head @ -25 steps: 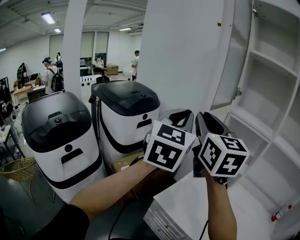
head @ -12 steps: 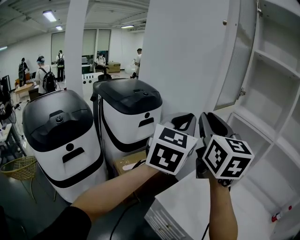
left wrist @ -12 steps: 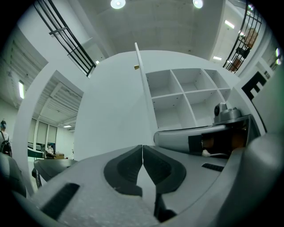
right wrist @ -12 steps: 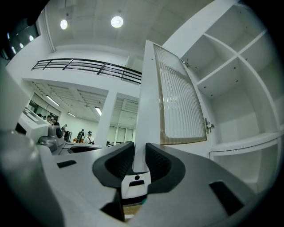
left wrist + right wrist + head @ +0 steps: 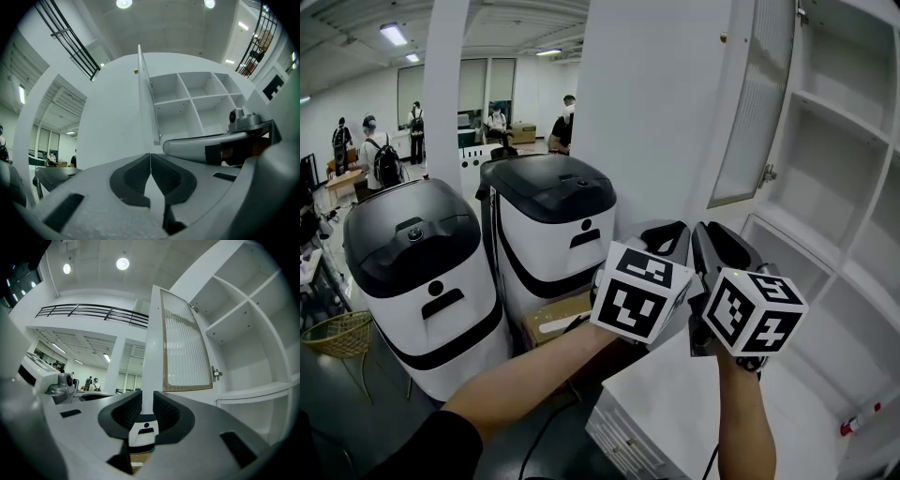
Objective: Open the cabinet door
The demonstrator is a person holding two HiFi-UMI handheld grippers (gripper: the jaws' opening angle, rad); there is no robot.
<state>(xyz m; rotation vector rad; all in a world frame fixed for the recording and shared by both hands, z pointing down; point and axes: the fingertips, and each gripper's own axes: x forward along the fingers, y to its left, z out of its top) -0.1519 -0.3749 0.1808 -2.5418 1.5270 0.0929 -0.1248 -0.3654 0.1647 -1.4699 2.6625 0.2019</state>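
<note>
Cabinet door (image 5: pixel 185 348) stands open beyond right hand-held gripper (image 5: pixel 146 404).

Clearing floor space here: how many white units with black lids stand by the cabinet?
2: the left unit, and the right unit beside the open cabinet door. Others may be hidden behind them.

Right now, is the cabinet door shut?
No, the cabinet door stands swung wide open, leaving the shelves beside it exposed.
</note>
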